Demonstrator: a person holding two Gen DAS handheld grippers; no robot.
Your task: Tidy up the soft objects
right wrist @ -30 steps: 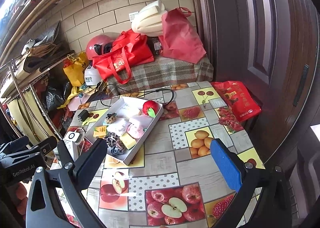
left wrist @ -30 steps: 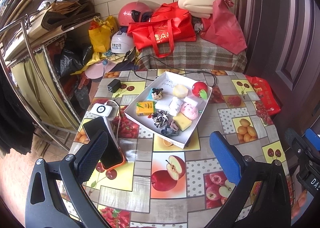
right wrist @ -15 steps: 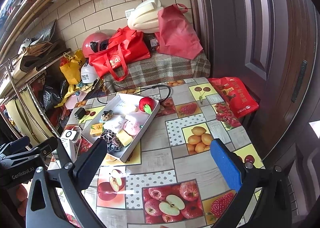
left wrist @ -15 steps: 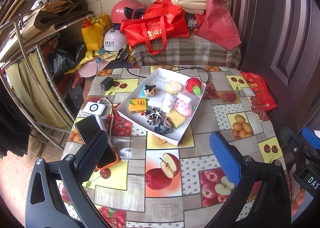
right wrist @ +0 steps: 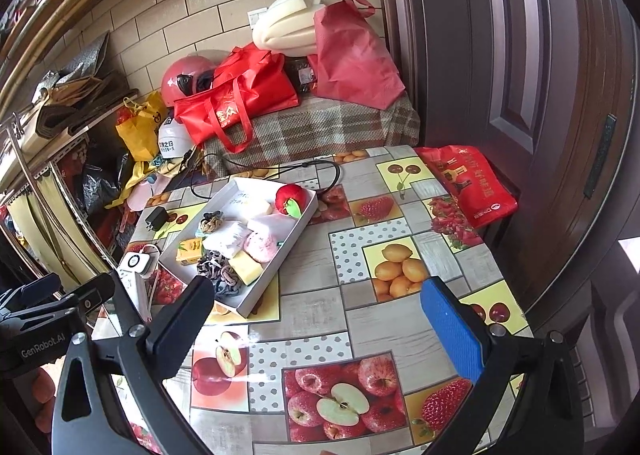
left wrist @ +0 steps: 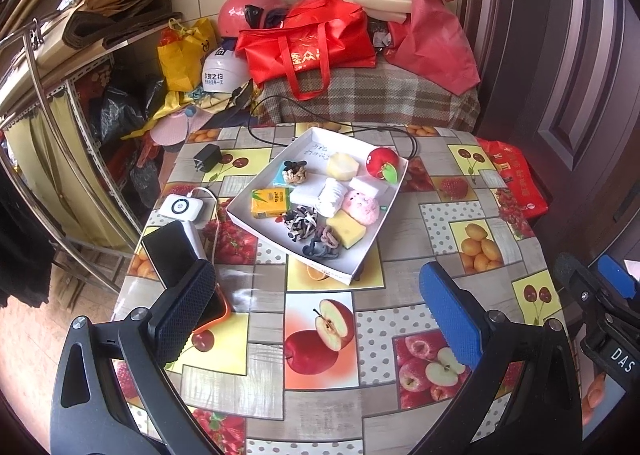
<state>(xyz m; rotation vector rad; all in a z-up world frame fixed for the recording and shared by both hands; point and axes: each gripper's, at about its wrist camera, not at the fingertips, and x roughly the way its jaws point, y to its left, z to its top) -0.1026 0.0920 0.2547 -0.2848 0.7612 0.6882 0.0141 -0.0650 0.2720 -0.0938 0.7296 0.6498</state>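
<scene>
Left gripper [left wrist: 316, 315] and right gripper [right wrist: 316, 323] — jaws wide, empty — above counter [left wrist: 400, 247]; white tray [left wrist: 260, 219] holds soft items.

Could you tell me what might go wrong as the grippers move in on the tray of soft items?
The white tray seems propped unevenly, its near corner raised, so pressing inside may tip it. The items are packed tight: grabbing the yellow sponge could drag the hair ties along. The phone by the left gripper could get knocked.
</scene>
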